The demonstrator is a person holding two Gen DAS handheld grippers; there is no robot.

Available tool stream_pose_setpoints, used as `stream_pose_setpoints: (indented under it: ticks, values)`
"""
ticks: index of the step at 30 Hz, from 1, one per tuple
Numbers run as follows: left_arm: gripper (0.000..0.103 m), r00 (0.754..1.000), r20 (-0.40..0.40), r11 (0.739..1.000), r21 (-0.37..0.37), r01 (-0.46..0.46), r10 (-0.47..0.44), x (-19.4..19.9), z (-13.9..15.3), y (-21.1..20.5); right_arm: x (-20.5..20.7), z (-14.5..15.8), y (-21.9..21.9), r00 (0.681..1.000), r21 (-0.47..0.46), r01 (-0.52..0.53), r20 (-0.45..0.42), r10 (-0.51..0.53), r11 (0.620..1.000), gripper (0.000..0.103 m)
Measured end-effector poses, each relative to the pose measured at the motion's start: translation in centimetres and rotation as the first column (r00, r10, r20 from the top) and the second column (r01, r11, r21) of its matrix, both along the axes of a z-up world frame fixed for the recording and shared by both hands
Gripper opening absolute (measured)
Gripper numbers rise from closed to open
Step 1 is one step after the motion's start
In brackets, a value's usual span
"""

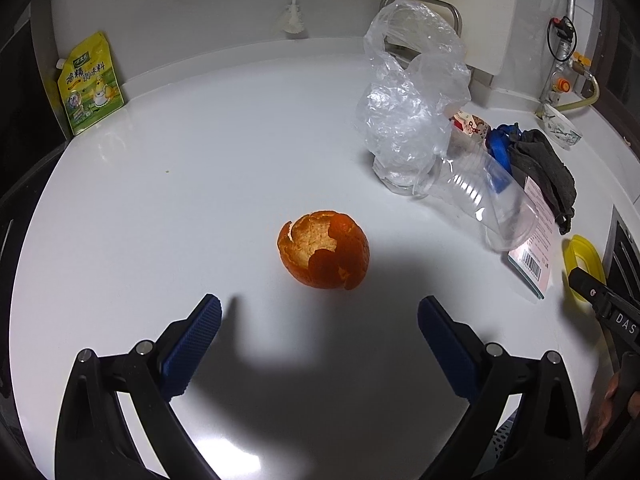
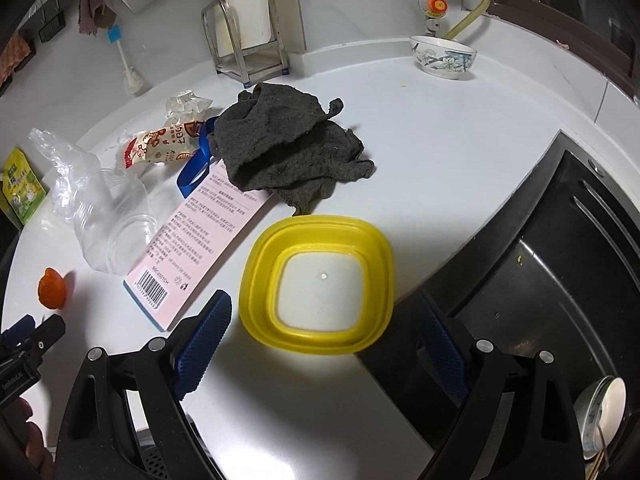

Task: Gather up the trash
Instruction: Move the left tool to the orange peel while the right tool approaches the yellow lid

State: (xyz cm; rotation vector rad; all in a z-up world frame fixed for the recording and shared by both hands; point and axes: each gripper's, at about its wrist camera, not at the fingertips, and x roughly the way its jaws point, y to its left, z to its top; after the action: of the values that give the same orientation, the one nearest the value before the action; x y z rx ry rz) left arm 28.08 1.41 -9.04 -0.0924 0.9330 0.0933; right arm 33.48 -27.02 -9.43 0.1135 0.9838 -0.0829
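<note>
An orange peel (image 1: 323,250) lies on the white counter, just ahead of my open left gripper (image 1: 320,312), whose blue pads hold nothing. Farther right sit a crumpled clear plastic bag (image 1: 408,96), a clear plastic bottle (image 1: 480,200), a snack wrapper (image 2: 160,148) and a pink box (image 2: 200,236). In the right wrist view my right gripper (image 2: 324,316) stands open around the near side of a yellow container (image 2: 316,284), touching nothing. The orange peel (image 2: 51,288) shows small at the left there.
A grey rag (image 2: 292,152) lies on the pink box's far end. A black sink (image 2: 540,272) drops off at the right. A patterned bowl (image 2: 443,57), a metal rack (image 2: 244,40) and a yellow-green seasoning pouch (image 1: 90,84) stand along the back wall.
</note>
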Motion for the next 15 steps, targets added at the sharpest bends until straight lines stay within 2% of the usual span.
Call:
stream_pose_setpoints:
  ticks: [4,8,13,15]
  values:
    - [0.097,1.0,-0.003,1.0,-0.001,-0.009,0.009,0.2,0.0,0.0,0.5,-0.1,0.2,0.999,-0.016,-0.041,-0.006,0.041,0.999,0.086]
    - [0.097,1.0,-0.013,1.0,-0.001,-0.014,0.014,0.7,-0.1,0.1,0.4,0.0,-0.4,0.999,0.021,-0.05,0.014,0.049,0.999,0.085]
    - [0.097,0.999,-0.018,0.999,0.01,-0.033,0.033,0.9,-0.3,0.4,0.3,0.3,-1.1,0.998,0.038,-0.051,0.04,0.05,0.998,0.07]
    - [0.097,0.999,-0.017,0.999,0.024,-0.036,0.037,1.1,-0.3,0.5,0.2,0.4,-1.5,0.998,0.061,-0.048,0.048,0.045,0.997,0.07]
